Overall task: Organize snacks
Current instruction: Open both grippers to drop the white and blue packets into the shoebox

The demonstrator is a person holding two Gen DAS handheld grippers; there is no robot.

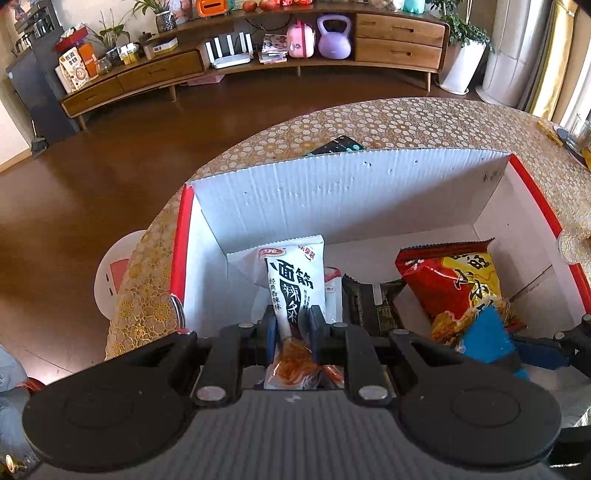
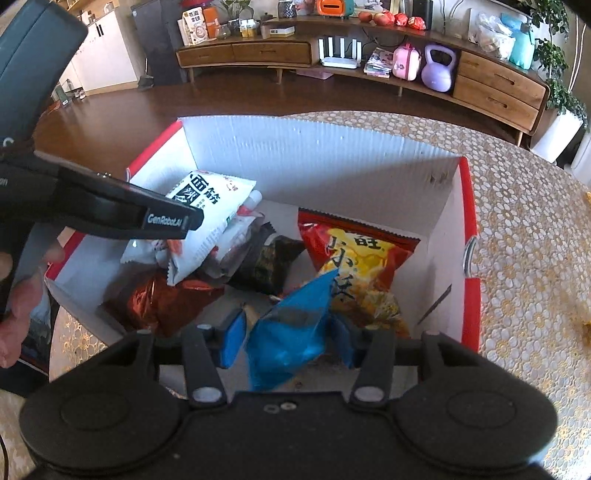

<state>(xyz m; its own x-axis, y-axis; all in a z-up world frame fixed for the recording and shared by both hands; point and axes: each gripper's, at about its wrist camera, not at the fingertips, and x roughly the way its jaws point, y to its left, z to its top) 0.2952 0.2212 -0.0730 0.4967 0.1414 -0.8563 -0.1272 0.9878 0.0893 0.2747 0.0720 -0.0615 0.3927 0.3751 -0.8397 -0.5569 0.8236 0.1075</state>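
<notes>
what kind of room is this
Most likely a home living room: a long low wooden media cabinet with drawers runs along the far wall, a purple kettlebell and potted plants sit by it, and the snack box rests on a table with a floral cover.

The box (image 1: 332, 192) is showing white corrugated cardboard walls. The red snack bag (image 2: 362, 266) and blue packet (image 2: 291, 332) are reflecting as glossy plastic film. The cabinet (image 1: 399, 37) is showing smooth wood.
</notes>
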